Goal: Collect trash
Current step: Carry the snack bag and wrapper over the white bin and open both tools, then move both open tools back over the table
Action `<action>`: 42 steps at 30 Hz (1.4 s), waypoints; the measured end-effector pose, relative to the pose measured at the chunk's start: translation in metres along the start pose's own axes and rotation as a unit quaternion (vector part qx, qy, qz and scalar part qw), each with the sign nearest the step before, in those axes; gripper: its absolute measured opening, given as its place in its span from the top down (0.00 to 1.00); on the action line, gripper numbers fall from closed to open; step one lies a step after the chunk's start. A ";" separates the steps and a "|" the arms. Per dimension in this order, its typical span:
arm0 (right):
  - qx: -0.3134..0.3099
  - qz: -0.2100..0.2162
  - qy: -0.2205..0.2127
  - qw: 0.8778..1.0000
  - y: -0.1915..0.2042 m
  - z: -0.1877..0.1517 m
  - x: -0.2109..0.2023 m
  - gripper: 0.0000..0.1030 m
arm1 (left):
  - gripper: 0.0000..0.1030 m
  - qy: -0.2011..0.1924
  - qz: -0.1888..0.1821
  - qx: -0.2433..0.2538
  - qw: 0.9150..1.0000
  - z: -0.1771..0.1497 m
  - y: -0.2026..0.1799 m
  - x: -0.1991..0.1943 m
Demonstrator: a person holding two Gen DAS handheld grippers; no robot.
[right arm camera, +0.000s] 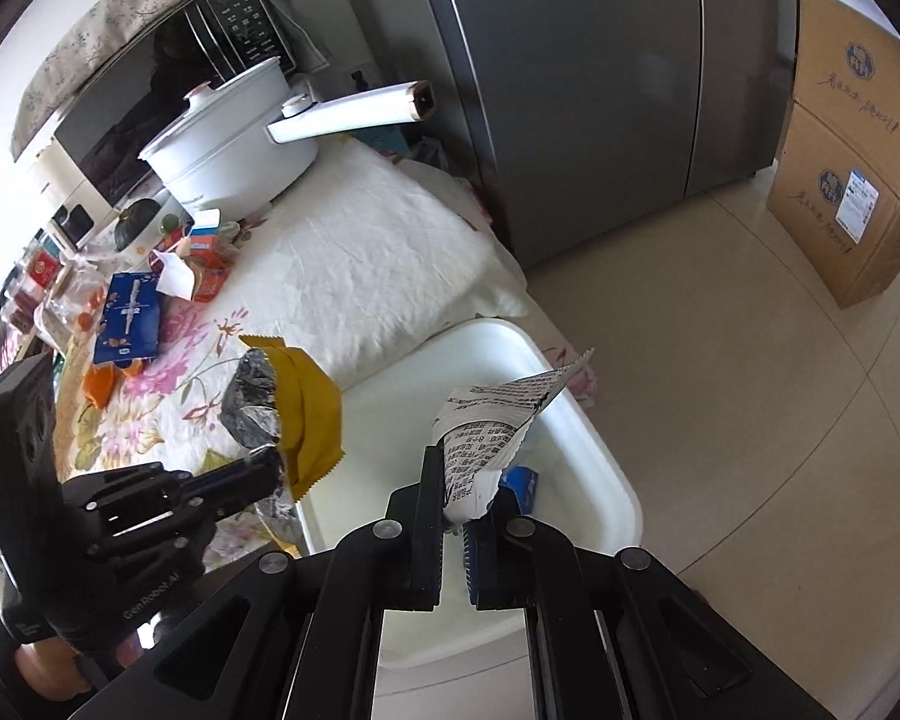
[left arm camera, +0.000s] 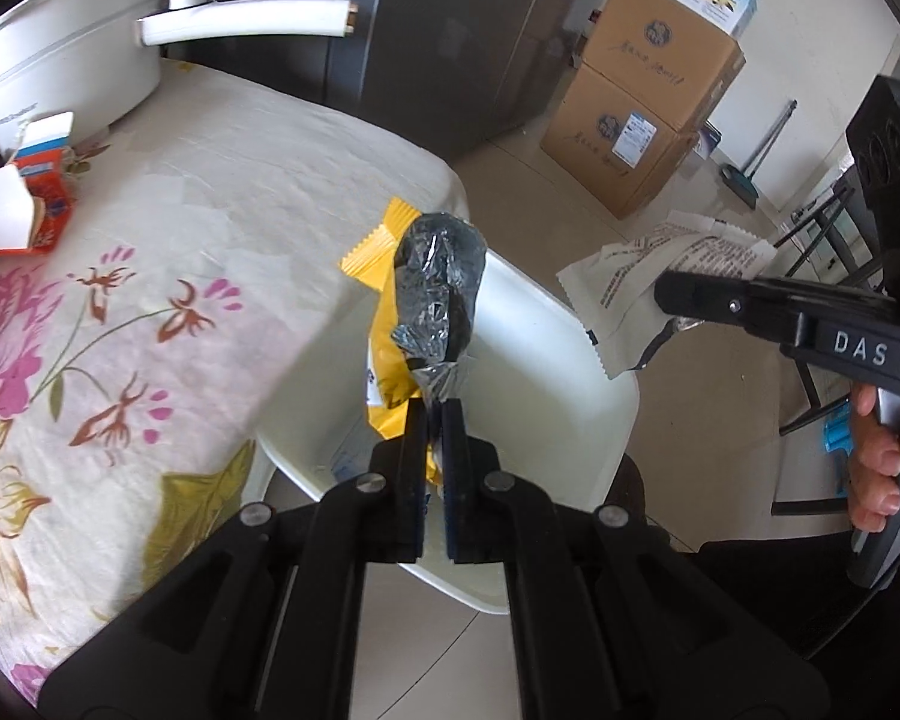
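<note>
In the left wrist view, a white pot (left arm camera: 72, 54) is seen upper left on the floral tablecloth (left arm camera: 168, 228). At centre, a yellow wrapper with crumpled silver lining (left arm camera: 432, 294) is pinched tight in the left gripper (left arm camera: 433, 420), hanging over the white bin (left arm camera: 546, 372) below. On the right, a white printed wrapper (left arm camera: 660, 282) is clamped in the right gripper (left arm camera: 669, 291). In the right wrist view, that printed wrapper sits mid-frame above the bin, and a blue scrap (right arm camera: 521, 483) is spotted inside.
</note>
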State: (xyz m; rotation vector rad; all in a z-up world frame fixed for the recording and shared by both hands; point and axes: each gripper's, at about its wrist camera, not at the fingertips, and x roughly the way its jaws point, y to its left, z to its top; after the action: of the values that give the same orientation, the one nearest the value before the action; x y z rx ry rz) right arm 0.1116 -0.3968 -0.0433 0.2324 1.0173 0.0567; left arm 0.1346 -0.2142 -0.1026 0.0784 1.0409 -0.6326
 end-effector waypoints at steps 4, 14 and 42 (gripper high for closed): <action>-0.001 -0.004 0.005 1.000 -0.003 -0.001 0.000 0.94 | 0.35 0.002 0.083 0.018 0.996 -0.002 -0.005 0.004; -0.004 -0.007 0.023 1.000 0.002 -0.002 0.008 0.93 | 0.19 0.008 0.115 -0.011 0.993 -0.007 0.018 -0.009; -0.021 -0.023 0.044 0.999 0.049 0.004 0.029 0.21 | 0.03 0.005 0.167 -0.075 0.983 -0.023 0.085 -0.056</action>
State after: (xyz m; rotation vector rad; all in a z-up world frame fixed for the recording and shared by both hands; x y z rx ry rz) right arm 0.1328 -0.3456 -0.0551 0.1682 1.1084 0.0464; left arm 0.1415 -0.1108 -0.0877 0.1214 1.0531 -0.2482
